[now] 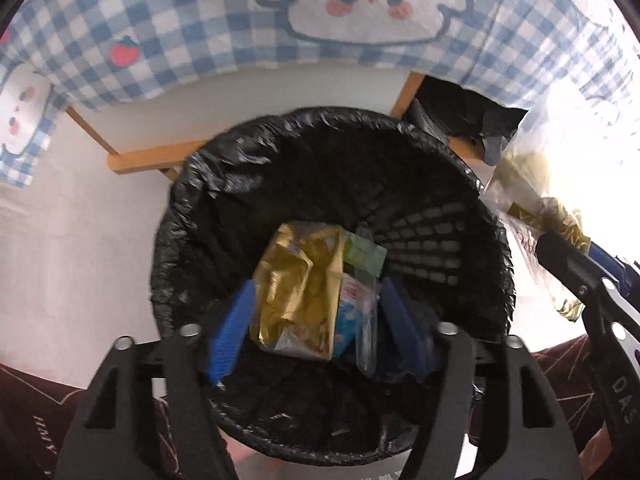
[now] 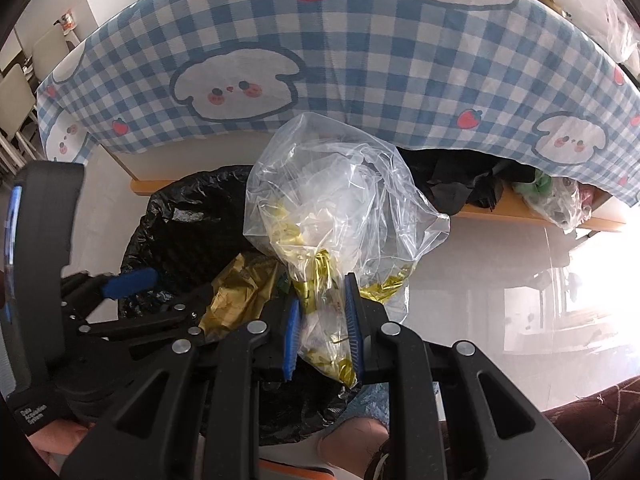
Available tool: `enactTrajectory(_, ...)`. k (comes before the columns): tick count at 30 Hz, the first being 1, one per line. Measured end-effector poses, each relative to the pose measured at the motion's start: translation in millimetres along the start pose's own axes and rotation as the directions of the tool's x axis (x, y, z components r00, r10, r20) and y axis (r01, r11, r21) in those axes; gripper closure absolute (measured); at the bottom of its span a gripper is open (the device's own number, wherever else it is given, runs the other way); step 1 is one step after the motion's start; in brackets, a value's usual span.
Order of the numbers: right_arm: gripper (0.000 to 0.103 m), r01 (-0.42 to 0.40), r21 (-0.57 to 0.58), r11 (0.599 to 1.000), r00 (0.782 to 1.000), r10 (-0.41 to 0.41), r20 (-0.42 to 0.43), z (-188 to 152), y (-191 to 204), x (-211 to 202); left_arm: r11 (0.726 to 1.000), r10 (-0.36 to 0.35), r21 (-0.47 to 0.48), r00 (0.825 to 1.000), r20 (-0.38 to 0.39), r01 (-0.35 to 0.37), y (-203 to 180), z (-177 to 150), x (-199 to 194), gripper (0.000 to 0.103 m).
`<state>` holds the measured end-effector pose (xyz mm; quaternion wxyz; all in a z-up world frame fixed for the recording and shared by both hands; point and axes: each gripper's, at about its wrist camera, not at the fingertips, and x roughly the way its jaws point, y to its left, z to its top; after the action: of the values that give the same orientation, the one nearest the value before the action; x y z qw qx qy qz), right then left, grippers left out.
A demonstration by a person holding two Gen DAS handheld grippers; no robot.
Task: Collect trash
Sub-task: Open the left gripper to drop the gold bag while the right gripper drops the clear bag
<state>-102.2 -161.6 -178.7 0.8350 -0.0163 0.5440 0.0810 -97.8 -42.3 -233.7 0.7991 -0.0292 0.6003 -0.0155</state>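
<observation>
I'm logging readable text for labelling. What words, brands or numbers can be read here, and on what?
"Data Acquisition System": left gripper body, right wrist view.
"DAS": right gripper body, left wrist view.
Print on the gold wrapper and blue-white packet in the bin: too blurred.

Support surface: pale, glossy floor [image 2: 500, 264], lower right of the right wrist view, with window glare reflecting off it. Standing directly on it, centre of the left wrist view: a round black mesh waste bin lined with a black plastic bag [image 1: 192, 208]. Behind the bin, a light wooden table frame [image 1: 152, 156] also stands on the floor, draped with a blue-and-white checked cloth printed with white cartoon faces and strawberries [image 2: 360, 52]. On the frame's lower wooden rail [image 2: 520, 210], right of centre in the right wrist view: crumpled black material [image 2: 448, 184] and a bundle of clear plastic [image 2: 564, 204].
</observation>
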Motion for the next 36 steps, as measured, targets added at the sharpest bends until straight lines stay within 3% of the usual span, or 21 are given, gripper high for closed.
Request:
enactTrajectory(7, 0.084, -0.036, 0.004, 0.999, 0.999, 0.036, -0.015, 1, 6, 10, 0.999, 0.004, -0.050, 0.998, 0.058, -0.001, 22, 2, -17, 0.010)
enactTrajectory(11, 0.084, -0.049, 0.011, 0.999, 0.998, 0.050, -0.033, 4, 13, 18, 0.998, 0.016, -0.066, 0.997, 0.070, -0.011, 41, 3, -22, 0.006)
enactTrajectory(15, 0.084, -0.062, -0.002, 0.998, 0.997, 0.062, -0.043, 6, 25, 22, 0.996, 0.052, -0.073, 0.995, 0.090, -0.045, 53, 2, -27, 0.006)
enactTrajectory(29, 0.081, -0.088, -0.029, 0.996, 0.994, 0.086, -0.071, 8, 49, 34, 0.994, 0.045, -0.107, 0.997, 0.063, -0.038, 72, 0, -21, 0.006)
enactTrajectory(35, 0.073, -0.078, -0.023, 0.997, 0.995, 0.077, -0.068, 8, 49, 34, 0.994, 0.048, -0.105, 0.997, 0.061, -0.041, 72, 1, -19, 0.006)
enactTrajectory(36, 0.067, -0.076, -0.015, 0.997, 0.995, 0.075, -0.065, 9, 48, 33, 0.994, 0.049, -0.106, 0.997, 0.060, -0.043, 72, 0, -19, 0.006)
